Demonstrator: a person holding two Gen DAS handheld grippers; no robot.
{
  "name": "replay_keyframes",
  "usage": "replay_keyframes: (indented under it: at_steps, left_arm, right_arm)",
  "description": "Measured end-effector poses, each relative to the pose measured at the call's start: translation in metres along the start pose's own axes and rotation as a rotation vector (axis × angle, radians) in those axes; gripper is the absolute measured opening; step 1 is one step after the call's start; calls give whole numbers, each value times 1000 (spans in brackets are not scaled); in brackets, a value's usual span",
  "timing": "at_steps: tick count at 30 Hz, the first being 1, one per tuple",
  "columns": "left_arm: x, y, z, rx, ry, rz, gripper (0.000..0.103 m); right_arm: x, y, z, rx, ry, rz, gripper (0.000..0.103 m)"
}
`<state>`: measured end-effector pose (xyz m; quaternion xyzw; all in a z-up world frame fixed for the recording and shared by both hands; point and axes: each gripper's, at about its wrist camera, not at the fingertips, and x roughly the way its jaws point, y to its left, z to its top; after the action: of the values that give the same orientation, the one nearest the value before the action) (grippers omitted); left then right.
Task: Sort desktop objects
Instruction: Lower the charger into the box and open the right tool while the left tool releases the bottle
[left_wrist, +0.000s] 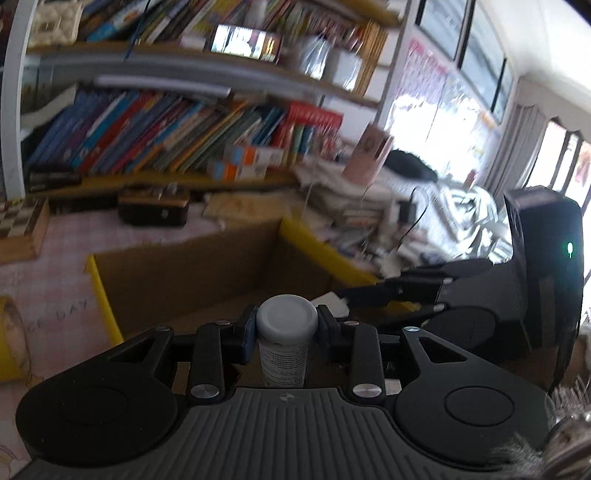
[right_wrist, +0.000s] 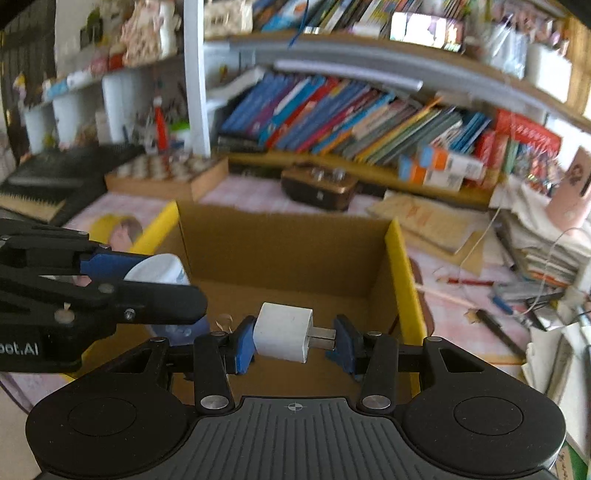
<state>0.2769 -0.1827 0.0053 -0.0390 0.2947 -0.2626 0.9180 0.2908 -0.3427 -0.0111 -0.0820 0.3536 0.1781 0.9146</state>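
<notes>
Left tongs (left_wrist: 286, 325) clamped on white-capped bottle (left_wrist: 284, 339), right tongs (right_wrist: 295, 338) pinching charger plug (right_wrist: 282, 338) by body and prongs, both above cardboard box (right_wrist: 288, 243). Risks: prong end slipping sideways; tongs colliding.

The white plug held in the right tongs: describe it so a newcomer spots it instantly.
Find the open cardboard box with yellow flaps below the bookshelf. Just before it, the right tongs clamp a white cube charger, the only thing with two metal prongs, pointing sideways.
</notes>
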Motion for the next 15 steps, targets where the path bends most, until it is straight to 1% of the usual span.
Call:
replay_keyframes:
  at_steps: [5, 10, 15]
  left_arm:
    - [18, 0, -6, 21, 53, 40, 30]
    - [29, -1, -10, 40, 89, 71, 30]
    - [30, 3, -12, 20, 77, 61, 31]
  right_arm:
    - [23, -9, 2, -24, 85, 31, 45]
    - [41, -11, 5, -45, 160, 51, 45]
    - [50, -10, -2, -59, 212, 66, 45]
